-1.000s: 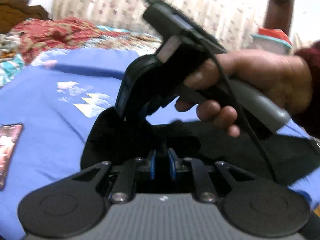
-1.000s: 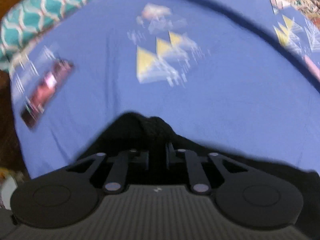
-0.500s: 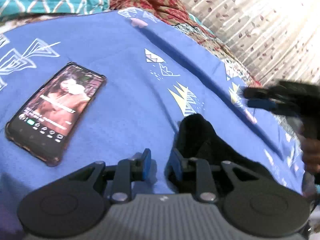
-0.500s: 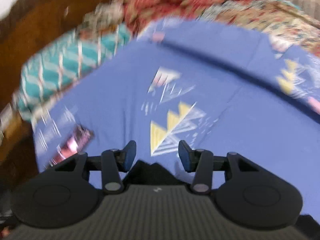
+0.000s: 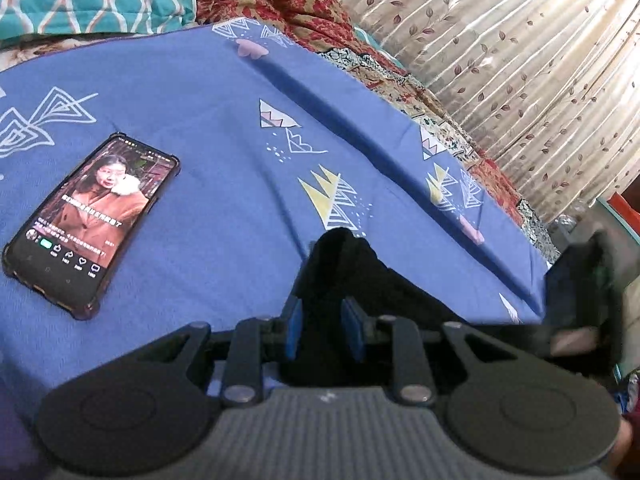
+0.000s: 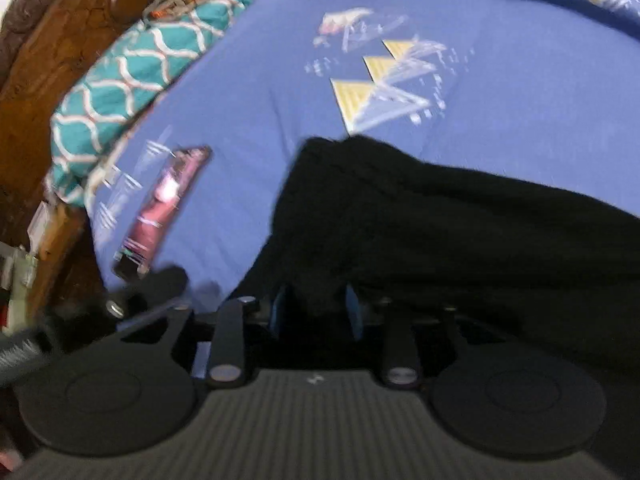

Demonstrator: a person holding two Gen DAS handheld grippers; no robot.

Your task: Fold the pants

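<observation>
The black pants lie on a blue patterned bedsheet. My left gripper has its blue-padded fingers on either side of a raised fold of the pants, with a gap between them; the fabric fills that gap. In the right wrist view the pants spread to the right, and my right gripper likewise straddles a bunch of black fabric, jaws partly apart. The right gripper's body shows blurred at the right edge of the left wrist view.
A smartphone with a lit screen lies on the sheet to the left; it also shows in the right wrist view. A teal patterned pillow and wooden headboard are at the left. A curtain hangs behind the bed.
Half a second ago both grippers were open and off the pants. Now each has moved onto a fold of black fabric and narrowed around it. The right view swung down toward the pants.
</observation>
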